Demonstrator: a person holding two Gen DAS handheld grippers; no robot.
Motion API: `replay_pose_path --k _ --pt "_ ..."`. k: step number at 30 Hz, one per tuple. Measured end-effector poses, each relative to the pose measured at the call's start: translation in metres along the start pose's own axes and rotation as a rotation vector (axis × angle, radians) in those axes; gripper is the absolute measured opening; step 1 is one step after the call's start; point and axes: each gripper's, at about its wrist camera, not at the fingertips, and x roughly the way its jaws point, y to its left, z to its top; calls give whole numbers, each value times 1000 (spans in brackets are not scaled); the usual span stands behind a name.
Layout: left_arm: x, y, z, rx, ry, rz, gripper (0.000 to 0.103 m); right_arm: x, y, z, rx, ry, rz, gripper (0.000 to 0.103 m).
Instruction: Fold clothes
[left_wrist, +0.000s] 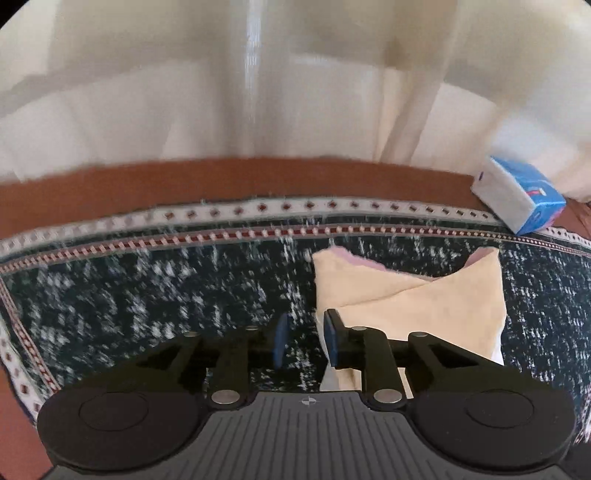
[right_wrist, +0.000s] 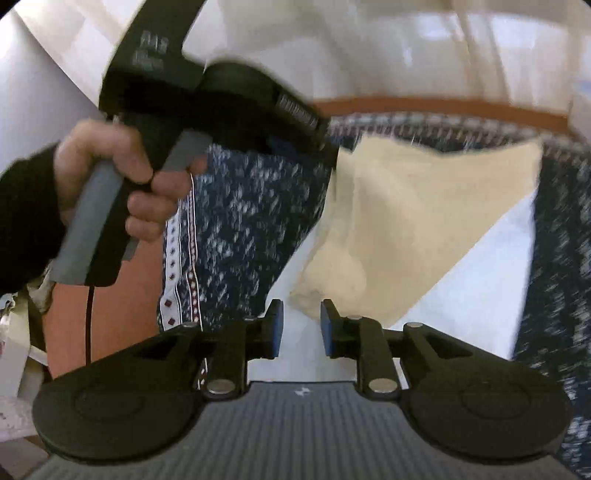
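Garment (left_wrist: 410, 295) folded, corners pointing away.

both grippers were black, the left gripper (left_wrist: 303, 343) and right gripper (right_wrist: 298, 329) each with blue finger pads, silver round screws and a ribbed grey base. the bare left hand (right_wrist: 122, 177) wore a black sleeve (right_wrist: 26, 218).

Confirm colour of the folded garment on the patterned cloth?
Pale cream-yellow folded garment, with pink showing at its far edge; clearest in the left wrist view.
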Motion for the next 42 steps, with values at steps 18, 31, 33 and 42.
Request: replay_pose_path --k 18,31,33,42 --pt "-9 -67 -67 400 -20 33 46 -23 -30 -16 110 -13 -169 28" --pt "-115 2 -174 205 52 -80 55 -110 17 -102 167 2 -185 37" --pt "-122 5 -193 179 88 -80 55 -107 26 -117 196 31 -149 36" --pt "-113 -45 -208 70 105 -216 55 -99 49 -145 140 79 -59 36"
